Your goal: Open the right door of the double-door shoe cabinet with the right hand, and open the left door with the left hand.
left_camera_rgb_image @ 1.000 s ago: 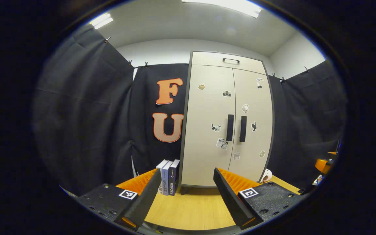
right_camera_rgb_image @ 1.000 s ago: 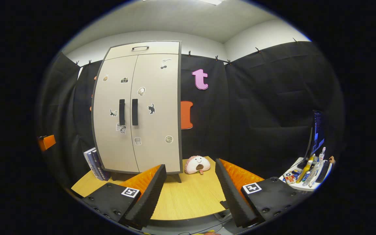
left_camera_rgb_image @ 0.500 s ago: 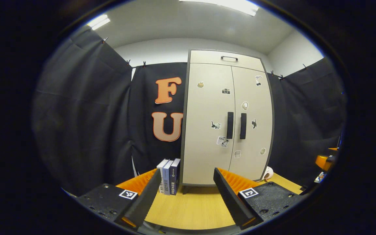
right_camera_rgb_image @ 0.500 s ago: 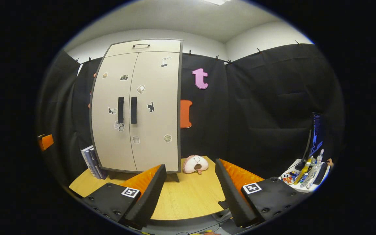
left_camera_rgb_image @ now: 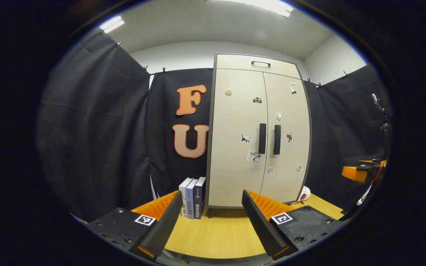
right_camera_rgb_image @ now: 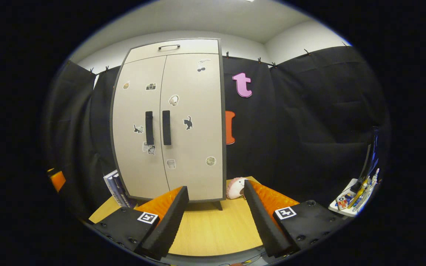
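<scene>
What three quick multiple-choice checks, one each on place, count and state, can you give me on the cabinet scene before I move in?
1. Where do the books stand?
A. left of the shoe cabinet
B. on top of it
C. inside it

2. How many vertical door handles are there?
A. one
B. two
C. four

3. What state are the doors in?
A. both shut
B. right open
C. both open

Answers:
1. A: the books stand on the table by the left side of the shoe cabinet.
2. B: the left door handle and right door handle flank the centre seam.
3. A: both doors lie flush; the left hand-held gripper and right hand-held gripper are open, short of the handles.
</scene>
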`<state>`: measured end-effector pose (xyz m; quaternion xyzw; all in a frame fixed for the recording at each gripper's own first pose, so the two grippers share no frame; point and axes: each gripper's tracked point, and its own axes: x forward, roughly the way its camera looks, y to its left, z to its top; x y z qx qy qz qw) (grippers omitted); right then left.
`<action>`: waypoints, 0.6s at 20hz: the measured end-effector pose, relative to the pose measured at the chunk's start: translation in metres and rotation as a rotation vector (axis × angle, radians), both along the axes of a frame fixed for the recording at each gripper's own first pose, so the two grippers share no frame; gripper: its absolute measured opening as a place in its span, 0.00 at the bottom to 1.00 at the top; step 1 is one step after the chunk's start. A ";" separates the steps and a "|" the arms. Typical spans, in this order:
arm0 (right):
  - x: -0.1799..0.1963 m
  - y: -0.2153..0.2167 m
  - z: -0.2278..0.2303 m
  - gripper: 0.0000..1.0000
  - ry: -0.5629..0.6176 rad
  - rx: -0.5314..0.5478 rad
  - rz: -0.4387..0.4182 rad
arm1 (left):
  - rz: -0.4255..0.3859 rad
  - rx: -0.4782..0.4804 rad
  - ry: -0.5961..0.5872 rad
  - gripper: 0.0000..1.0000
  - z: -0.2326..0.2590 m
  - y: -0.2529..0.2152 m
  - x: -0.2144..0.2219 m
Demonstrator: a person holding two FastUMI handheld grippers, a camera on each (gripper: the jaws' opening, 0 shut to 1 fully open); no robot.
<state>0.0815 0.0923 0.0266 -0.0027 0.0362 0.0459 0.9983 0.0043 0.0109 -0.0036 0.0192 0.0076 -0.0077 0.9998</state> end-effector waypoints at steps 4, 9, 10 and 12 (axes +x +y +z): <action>0.050 0.045 0.028 0.99 -0.047 0.010 0.058 | 0.013 0.011 0.002 0.98 0.000 0.010 0.002; 0.112 0.096 0.057 0.99 -0.049 0.037 0.110 | 0.029 0.022 -0.004 0.98 0.002 0.020 0.009; 0.124 0.104 0.064 0.99 -0.066 0.019 0.111 | 0.033 0.025 -0.001 0.98 0.001 0.022 0.009; 0.146 0.122 0.076 0.99 -0.085 -0.014 0.120 | 0.044 0.026 0.006 0.98 -0.001 0.027 0.012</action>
